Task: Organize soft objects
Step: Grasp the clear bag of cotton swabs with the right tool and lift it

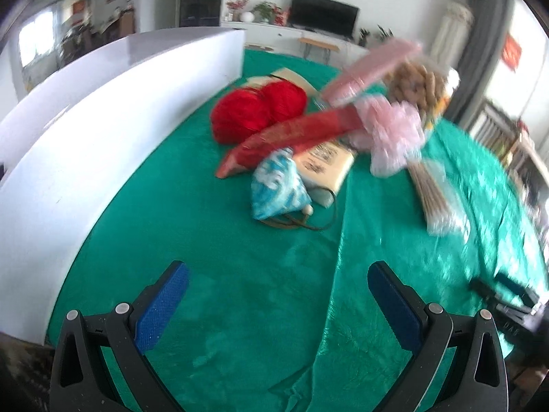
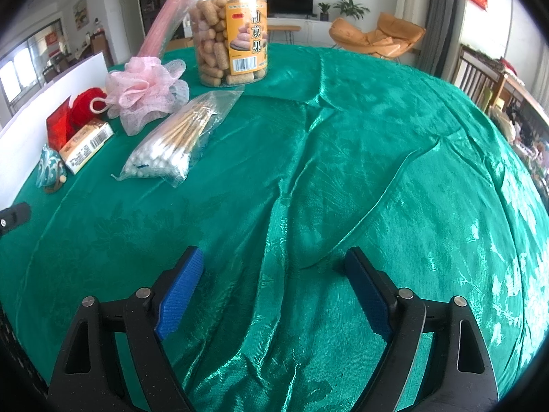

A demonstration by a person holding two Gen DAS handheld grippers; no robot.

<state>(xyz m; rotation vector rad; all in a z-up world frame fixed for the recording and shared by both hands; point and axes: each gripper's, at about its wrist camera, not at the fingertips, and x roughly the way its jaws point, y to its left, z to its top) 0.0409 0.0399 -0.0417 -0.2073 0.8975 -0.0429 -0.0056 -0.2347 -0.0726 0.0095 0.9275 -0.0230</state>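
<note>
Both claws stand wide apart and grip nothing: left gripper (image 1: 278, 295) and right gripper (image 2: 274, 292) hover over the green cloth (image 2: 343, 171). Soft items lie grouped ahead: red yarn (image 1: 257, 110) near the white board (image 1: 103, 110), blue patterned pouch (image 1: 278, 185) just beside the tissue pack (image 1: 326, 164), and pink mesh puff (image 2: 144, 92) between the snack jar (image 2: 230, 34) and the cotton swab bag (image 2: 175, 140).

Snack jar (image 2: 230, 32) w/ orange label (upright) behind bagged cotton swabs (image 2: 173, 142) on green cloth (image 2: 343, 171).
</note>
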